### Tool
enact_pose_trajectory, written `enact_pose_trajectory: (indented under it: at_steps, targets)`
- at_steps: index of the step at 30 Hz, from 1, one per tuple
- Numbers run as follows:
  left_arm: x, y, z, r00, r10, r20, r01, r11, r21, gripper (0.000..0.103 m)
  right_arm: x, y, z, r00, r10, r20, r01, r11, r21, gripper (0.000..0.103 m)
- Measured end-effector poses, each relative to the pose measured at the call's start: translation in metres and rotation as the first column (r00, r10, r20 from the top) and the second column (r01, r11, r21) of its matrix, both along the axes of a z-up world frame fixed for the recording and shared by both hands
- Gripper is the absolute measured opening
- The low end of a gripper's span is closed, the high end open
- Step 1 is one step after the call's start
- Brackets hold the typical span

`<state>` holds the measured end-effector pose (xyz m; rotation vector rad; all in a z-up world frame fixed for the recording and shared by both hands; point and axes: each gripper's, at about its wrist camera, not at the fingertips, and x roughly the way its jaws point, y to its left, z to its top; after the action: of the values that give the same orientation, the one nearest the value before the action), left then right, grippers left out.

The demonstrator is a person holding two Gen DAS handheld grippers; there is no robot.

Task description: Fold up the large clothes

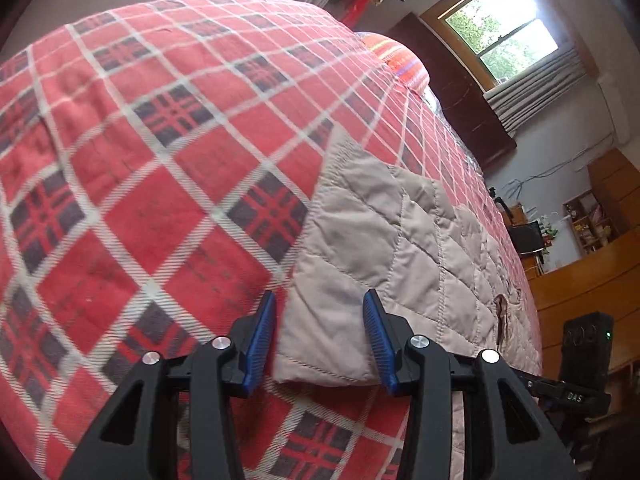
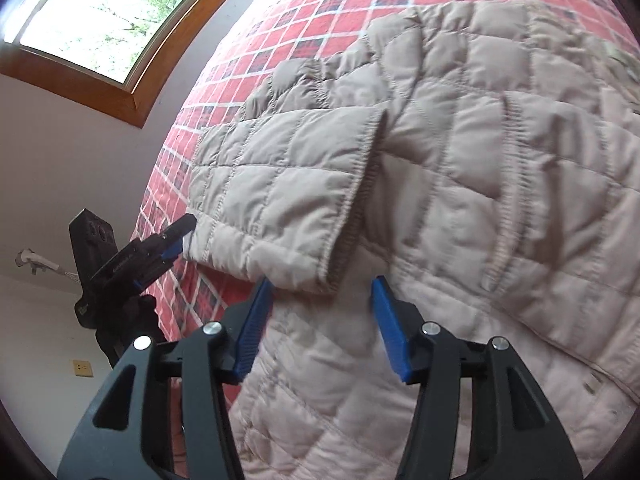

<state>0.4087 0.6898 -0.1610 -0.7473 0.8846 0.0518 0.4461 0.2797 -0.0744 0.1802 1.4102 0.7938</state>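
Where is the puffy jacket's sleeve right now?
In the right wrist view, the sleeve lies folded across the beige jacket on the plaid bedspread, its cuff beside the left gripper.

Both grippers were black plastic with triangular cut-outs and round silver screw heads. The left gripper (image 1: 320, 340) and right gripper (image 2: 322, 328) each carried ribbed blue pads (image 1: 260, 344). At lower right of the left view, white lettering marked a black bar.

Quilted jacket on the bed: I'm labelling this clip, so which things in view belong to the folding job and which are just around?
Part of the job:
quilted jacket
left gripper
right gripper
plaid bedspread, the folding surface

Just around:
striped pillow
window
wooden shelf unit
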Motion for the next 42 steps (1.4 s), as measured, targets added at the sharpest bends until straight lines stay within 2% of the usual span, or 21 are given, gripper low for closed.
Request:
enact_pose_trajectory:
  at_steps: [2, 3, 4, 5, 7, 11, 14, 20, 26, 33, 39, 42]
  targets:
    - [0.003, -0.005, 0.001, 1.000, 0.006, -0.007, -0.006, 1.000, 0.006, 0.044, 0.001, 0.013, -0.005, 1.000, 0.009, -0.009, -0.009, 1.000, 0.002, 0.043]
    - [0.004, -0.007, 0.001, 1.000, 0.011, -0.011, -0.011, 1.000, 0.015, 0.042, 0.002, 0.018, -0.007, 1.000, 0.011, -0.009, -0.011, 1.000, -0.003, 0.034]
    - [0.007, -0.006, 0.003, 1.000, 0.013, -0.015, -0.013, 1.000, 0.022, 0.033, 0.002, 0.021, -0.009, 1.000, 0.016, 0.002, -0.016, 1.000, -0.014, 0.025]
    - [0.007, -0.006, 0.003, 1.000, 0.018, -0.017, -0.017, 0.999, 0.032, 0.024, 0.002, 0.023, -0.009, 1.000, 0.024, 0.012, -0.024, 1.000, -0.019, 0.022]
    - [0.007, -0.007, 0.007, 1.000, 0.016, -0.003, -0.016, 0.999, 0.028, 0.014, 0.001, 0.018, -0.007, 1.000, 0.024, 0.019, -0.023, 1.000, -0.003, 0.015]
    - [0.001, -0.021, 0.027, 0.999, -0.013, 0.053, 0.011, 0.999, 0.030, 0.008, -0.003, -0.001, 0.013, 0.998, 0.010, 0.068, -0.010, 1.000, 0.012, 0.012]
    - [0.001, -0.046, 0.049, 0.994, -0.059, 0.095, 0.054, 0.997, 0.058, 0.008, -0.003, -0.022, 0.033, 0.994, -0.017, 0.110, 0.017, 1.000, 0.006, 0.010]
    - [0.018, -0.115, 0.091, 0.969, -0.180, 0.169, 0.162, 0.980, 0.115, 0.008, -0.003, -0.089, 0.074, 0.973, -0.105, 0.205, 0.107, 0.994, 0.002, 0.010]
    - [0.045, -0.195, 0.100, 0.941, -0.290, 0.175, 0.259, 0.949, 0.179, 0.007, -0.008, -0.167, 0.098, 0.935, -0.199, 0.293, 0.220, 0.975, -0.039, 0.010]
    - [0.072, -0.289, 0.084, 0.909, -0.393, 0.139, 0.355, 0.904, 0.240, 0.007, -0.006, -0.250, 0.092, 0.888, -0.309, 0.339, 0.355, 0.931, -0.081, 0.010]
    - [0.091, -0.342, 0.046, 0.895, -0.444, 0.048, 0.417, 0.868, 0.269, 0.008, -0.001, -0.305, 0.050, 0.877, -0.394, 0.276, 0.432, 0.897, -0.093, 0.010]
    - [0.094, -0.353, 0.031, 0.888, -0.459, 0.006, 0.437, 0.850, 0.294, 0.017, 0.000, -0.316, 0.025, 0.879, -0.409, 0.247, 0.447, 0.886, -0.125, 0.009]
